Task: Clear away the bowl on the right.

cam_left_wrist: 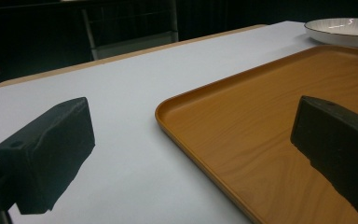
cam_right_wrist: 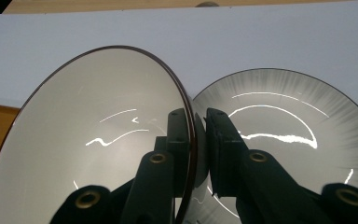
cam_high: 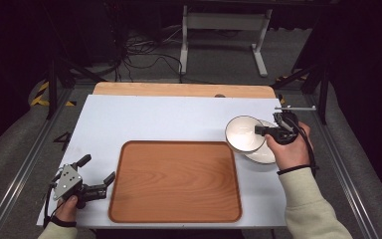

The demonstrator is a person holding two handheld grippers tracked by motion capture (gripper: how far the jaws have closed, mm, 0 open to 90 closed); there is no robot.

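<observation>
I'm watching the right gripper (cam_high: 261, 130) at the far right of the table: its jaws are clamped on the rim of a bowl (cam_high: 242, 133), which is tilting up on edge, partly over a plate (cam_high: 263, 154) lying flat beneath and to its right. In the right gripper view the rim of the bowl (cam_right_wrist: 98, 140) is sitting between the jaws, one jaw inside, one outside, and the plate (cam_right_wrist: 289, 135) is lying just behind.

I'm reading the bowl as glazed ceramic: stiff, fairly heavy for a rim pinch, slick, and breakable. A one-sided rim grip is letting it hang and want to swing, so I'm judging slow moves and a deep bite on the rim to be the safe way. I can't tell whether the bowl's lower edge is touching the plate; the contact is hidden behind the jaws.

The left gripper (cam_high: 97, 174) is idling at the near left, jaws wide apart and holding nothing, just beside the left edge of the wooden tray (cam_high: 176, 181). The tray is lying empty at the middle of the white table (cam_high: 154, 119). The raised lip of the tray (cam_left_wrist: 261, 130) and the plate are the obstacles I'm minding around the bowl.
</observation>
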